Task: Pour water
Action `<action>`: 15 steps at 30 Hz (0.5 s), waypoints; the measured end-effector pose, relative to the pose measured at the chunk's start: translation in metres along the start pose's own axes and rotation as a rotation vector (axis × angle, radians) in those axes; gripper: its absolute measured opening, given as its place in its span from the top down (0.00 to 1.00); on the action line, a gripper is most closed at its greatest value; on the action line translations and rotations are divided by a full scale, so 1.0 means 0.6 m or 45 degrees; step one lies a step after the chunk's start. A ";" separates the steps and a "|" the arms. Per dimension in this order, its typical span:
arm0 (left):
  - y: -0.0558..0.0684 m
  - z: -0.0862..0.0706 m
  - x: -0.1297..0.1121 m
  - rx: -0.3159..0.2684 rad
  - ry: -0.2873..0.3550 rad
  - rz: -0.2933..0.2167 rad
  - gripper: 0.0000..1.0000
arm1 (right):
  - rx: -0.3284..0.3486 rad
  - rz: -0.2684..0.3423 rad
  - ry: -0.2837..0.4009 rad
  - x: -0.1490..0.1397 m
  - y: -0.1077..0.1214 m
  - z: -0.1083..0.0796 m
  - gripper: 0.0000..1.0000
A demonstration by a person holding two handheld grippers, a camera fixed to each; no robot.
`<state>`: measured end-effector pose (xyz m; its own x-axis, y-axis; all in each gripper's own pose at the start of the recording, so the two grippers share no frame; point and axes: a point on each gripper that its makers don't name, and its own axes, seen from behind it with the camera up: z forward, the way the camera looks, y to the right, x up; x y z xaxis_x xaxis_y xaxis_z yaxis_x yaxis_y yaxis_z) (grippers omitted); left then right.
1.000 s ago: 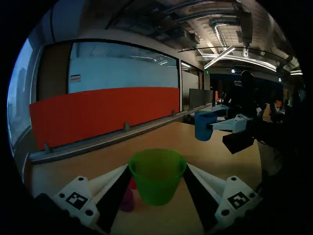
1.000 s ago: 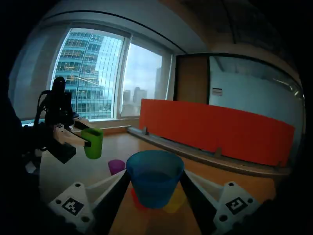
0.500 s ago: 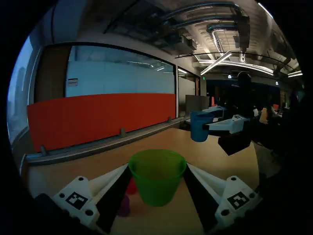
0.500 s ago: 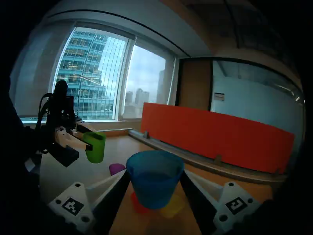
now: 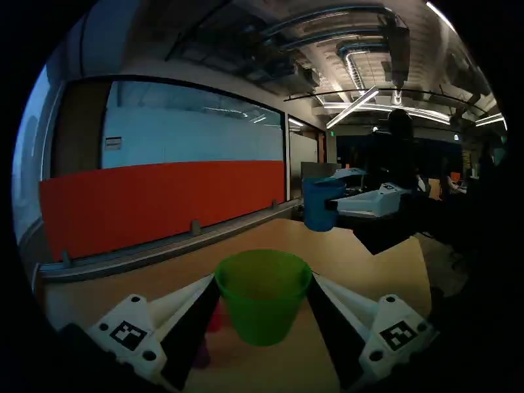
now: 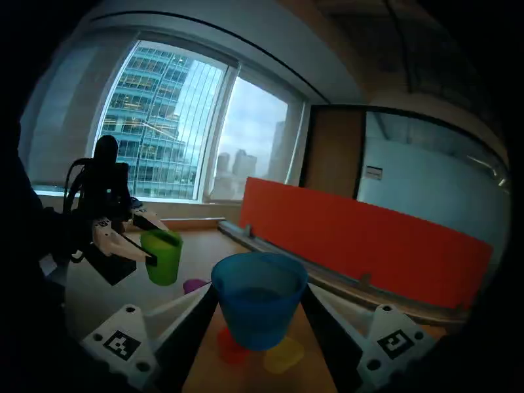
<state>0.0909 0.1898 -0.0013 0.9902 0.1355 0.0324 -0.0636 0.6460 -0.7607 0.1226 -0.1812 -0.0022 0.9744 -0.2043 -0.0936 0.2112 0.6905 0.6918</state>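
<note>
Left gripper: white plastic fingers with black inner pads and square printed markers, clenched on a green cup at both sides. The cup is a tapered round tumbler of translucent, smooth plastic, upright, with its rim open to the camera.

Right gripper: same build, its fingers grasping a blue cup of the same tapered shape. A water surface shows partway down inside.

In the right gripper view the green cup sits to the left, beyond the blue one. In the left gripper view the blue cup hangs to the upper right, apart from the green rim.

Worktop: tan wood-look surface, matte. Small flat pieces lie on it, purple, red and yellow. A smooth orange panel runs along the far edge.
</note>
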 end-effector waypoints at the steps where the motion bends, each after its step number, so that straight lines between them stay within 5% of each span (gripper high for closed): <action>1: 0.001 0.001 0.000 -0.002 0.001 -0.001 0.12 | 0.000 -0.011 0.000 0.003 0.000 0.001 0.11; 15: 0.020 0.013 -0.010 -0.035 0.002 -0.008 0.12 | -0.001 -0.171 0.022 0.054 0.003 0.010 0.11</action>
<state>0.0832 0.2028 -0.0054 0.9908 0.1305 0.0360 -0.0542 0.6259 -0.7780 0.1542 -0.1907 0.0005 0.9386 -0.2828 -0.1976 0.3397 0.6581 0.6719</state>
